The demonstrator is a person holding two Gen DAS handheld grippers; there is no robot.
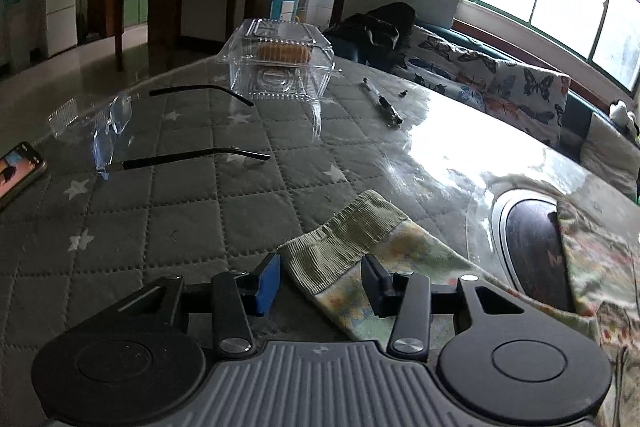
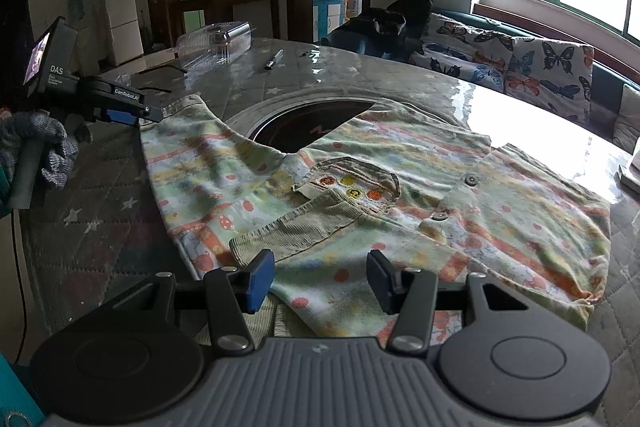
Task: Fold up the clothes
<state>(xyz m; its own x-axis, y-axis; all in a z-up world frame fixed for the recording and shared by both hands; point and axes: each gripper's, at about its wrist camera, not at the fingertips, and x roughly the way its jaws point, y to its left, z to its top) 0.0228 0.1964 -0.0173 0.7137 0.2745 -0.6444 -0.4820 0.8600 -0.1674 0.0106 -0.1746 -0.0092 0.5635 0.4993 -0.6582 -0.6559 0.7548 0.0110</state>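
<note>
A small pale-green shirt [image 2: 400,183] with orange dots, stripes and corduroy trim lies spread on the quilted table [image 2: 100,211]. My right gripper [image 2: 320,281] stands open just above its near edge, beside a sleeve folded inward with a corduroy cuff [image 2: 288,227]. In the left wrist view the other sleeve's corduroy cuff [image 1: 348,235] lies flat between the fingers of my left gripper [image 1: 320,285], which is open, pads apart from the cloth. The right wrist view shows the left gripper [image 2: 150,115] at that sleeve's end, held by a gloved hand [image 2: 52,147].
On the table's far side stand a clear plastic box [image 1: 280,63] with a pastry, eyeglasses [image 1: 116,131], a phone [image 1: 16,175] and a pen [image 1: 384,103]. A dark round inset [image 1: 532,247] sits in the tabletop, partly under the shirt. A butterfly-print sofa [image 1: 500,79] runs along the window.
</note>
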